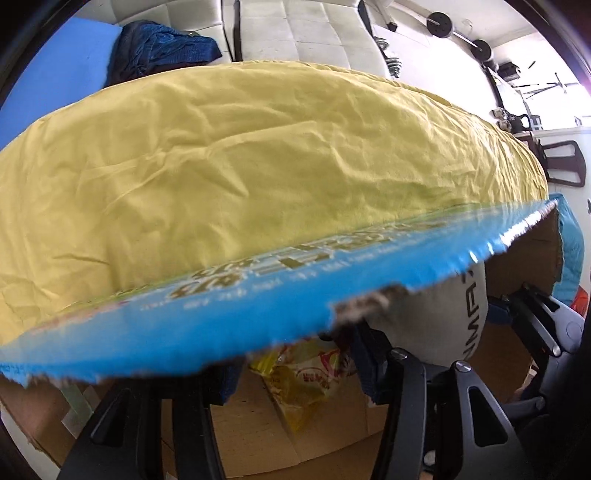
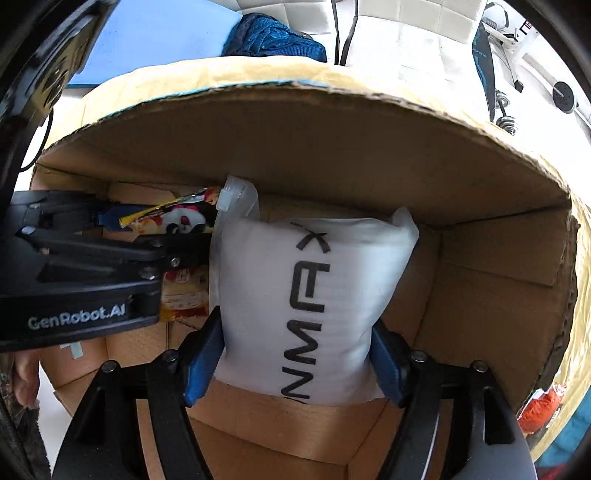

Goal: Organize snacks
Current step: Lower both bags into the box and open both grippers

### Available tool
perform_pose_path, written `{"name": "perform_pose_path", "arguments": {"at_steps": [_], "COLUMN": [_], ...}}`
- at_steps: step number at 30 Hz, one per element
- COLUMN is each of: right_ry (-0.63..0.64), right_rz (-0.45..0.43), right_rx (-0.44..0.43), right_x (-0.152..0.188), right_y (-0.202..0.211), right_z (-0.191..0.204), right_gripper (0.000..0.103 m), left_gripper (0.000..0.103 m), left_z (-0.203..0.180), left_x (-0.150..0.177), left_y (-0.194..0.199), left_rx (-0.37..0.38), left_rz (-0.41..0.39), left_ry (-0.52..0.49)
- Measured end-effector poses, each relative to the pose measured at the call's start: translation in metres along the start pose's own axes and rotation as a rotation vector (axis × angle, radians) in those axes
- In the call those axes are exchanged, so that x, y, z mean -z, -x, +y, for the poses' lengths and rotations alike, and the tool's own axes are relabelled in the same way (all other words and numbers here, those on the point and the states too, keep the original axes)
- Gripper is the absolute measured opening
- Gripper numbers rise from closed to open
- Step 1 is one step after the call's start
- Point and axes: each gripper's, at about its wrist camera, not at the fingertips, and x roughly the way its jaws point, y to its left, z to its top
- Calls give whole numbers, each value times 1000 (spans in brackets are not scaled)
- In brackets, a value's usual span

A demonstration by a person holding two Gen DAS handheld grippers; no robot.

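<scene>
A white pouch with black letters hangs inside an open cardboard box, and my right gripper is shut on its lower end. The same white pouch shows at the right of the left wrist view. My left gripper reaches into the box under the blue printed flap; it is shut on a yellow and red snack packet. In the right wrist view the left gripper holds that panda-print packet beside the pouch.
The box stands on a table under a wrinkled yellow cloth. A dark blue knitted garment and a white padded seat lie beyond. Dumbbells sit at the far right. Something orange lies outside the box.
</scene>
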Motion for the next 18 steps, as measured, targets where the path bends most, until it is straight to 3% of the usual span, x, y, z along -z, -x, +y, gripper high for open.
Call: {"name": "perform_pose_path", "arguments": {"at_steps": [8, 13, 14, 16, 18], "right_ry": [-34, -56, -63, -75, -82], "right_rz": [10, -11, -18, -36, -51], "right_rx": [2, 3, 0, -3, 5], "right_x": [-4, -3, -1, 3, 9], "right_y": [12, 35, 41, 51, 61], "right_z": [-5, -4, -3, -1, 3], "right_gripper": [79, 81, 83, 92, 99], "left_gripper": [67, 71, 72, 87, 94], "left_z": [8, 13, 12, 14, 16], "left_x": [1, 14, 18, 26, 41], "left_y": [17, 46, 53, 64, 75], "left_rx": [-42, -82, -85, -88, -84], "left_rz": [-31, -81, -98, -130, -170], "left_ry": [49, 43, 45, 62, 90]}}
